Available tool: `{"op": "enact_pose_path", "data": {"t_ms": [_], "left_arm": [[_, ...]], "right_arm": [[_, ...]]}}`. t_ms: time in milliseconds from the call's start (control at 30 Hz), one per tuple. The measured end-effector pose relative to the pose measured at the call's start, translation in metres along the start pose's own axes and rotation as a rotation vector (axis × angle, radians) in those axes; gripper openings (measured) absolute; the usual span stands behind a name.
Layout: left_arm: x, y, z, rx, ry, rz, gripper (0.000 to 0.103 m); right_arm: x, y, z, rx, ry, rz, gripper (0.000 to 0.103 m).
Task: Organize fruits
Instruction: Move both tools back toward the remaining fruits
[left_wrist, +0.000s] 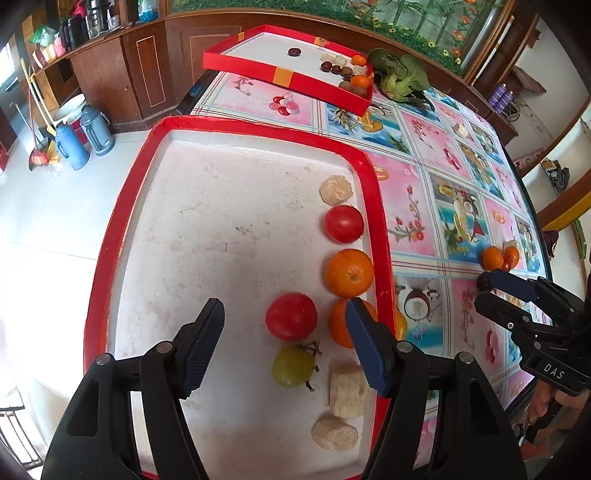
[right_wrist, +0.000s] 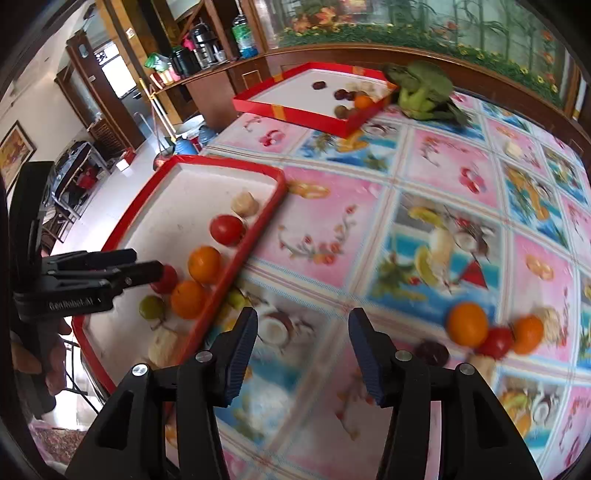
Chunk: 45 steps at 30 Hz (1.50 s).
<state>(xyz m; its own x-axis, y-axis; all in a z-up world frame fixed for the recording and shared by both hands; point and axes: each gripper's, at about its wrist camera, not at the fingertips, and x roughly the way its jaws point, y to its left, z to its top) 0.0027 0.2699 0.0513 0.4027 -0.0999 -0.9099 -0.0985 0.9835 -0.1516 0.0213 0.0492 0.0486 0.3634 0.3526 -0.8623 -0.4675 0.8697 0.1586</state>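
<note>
Sorting midway: both the left gripper (left_wrist: 284, 341) and the right gripper (right_wrist: 303, 354) gape empty; next, seize the loose round orange (right_wrist: 467, 324) far right.

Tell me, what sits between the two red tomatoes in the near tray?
In the left wrist view, one round orange sits roughly between the far red tomato and near red tomato.

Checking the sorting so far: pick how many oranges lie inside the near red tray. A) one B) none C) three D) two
D: the near red tray holds two oranges, one orange mid-row and another orange partly behind the left gripper.
</note>
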Motion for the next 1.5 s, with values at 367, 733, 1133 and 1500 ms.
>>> {"op": "enact_pose_path", "data": {"t_ms": [367, 733, 1133, 1500], "left_arm": [[-0.016, -0.039, -0.012, 0.096, -0.013, 0.019, 0.069], [-0.018, -0.092, -0.009, 0.2, -0.022, -0.021, 0.069], [0.006, -0.164, -0.013, 0.328, 0.032, -0.079, 0.069], [0.047, -0.213, -0.013, 0.361, 0.125, -0.11, 0.069]], "right_arm": [[-0.029, -0.037, -0.042, 0.096, -0.003, -0.07, 0.061], [-0.053, -0.072, -0.065, 0.193, -0.028, -0.127, 0.062], [-0.077, -0.123, -0.087, 0.297, -0.047, -0.178, 0.062], [-0.084, -0.171, -0.084, 0.271, -0.051, -0.161, 0.059]]}}
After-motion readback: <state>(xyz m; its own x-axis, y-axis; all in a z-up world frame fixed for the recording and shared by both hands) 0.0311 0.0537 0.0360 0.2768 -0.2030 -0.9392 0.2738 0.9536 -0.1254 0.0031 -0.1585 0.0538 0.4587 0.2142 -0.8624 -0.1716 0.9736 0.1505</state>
